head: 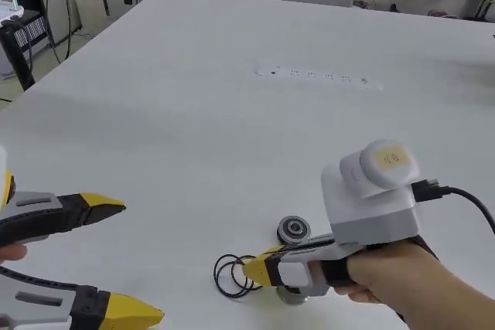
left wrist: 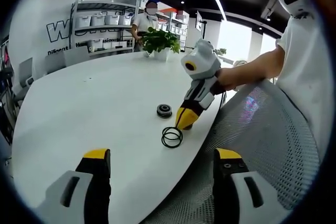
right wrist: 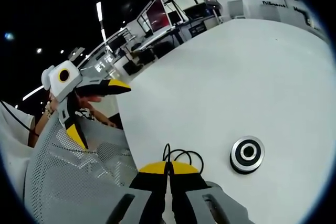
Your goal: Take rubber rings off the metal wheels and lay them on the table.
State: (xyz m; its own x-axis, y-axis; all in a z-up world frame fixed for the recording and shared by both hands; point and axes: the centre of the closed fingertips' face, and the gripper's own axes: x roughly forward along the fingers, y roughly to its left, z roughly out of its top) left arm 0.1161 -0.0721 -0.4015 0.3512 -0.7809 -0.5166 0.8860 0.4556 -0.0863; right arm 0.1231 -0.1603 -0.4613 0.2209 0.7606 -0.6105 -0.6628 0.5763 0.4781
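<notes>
Left gripper (head: 143, 261) is idling, jaws apart, well off the metal wheel (head: 294, 229); right gripper (head: 251, 270), jaws together, is seemingly laying freed rubber rings (head: 230, 276) just beside it.

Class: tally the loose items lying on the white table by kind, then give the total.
Metal wheel: 1
Black rubber rings: 2, overlapping
Total: 3
A grey shape under the right gripper is unclear and not counted.
</notes>
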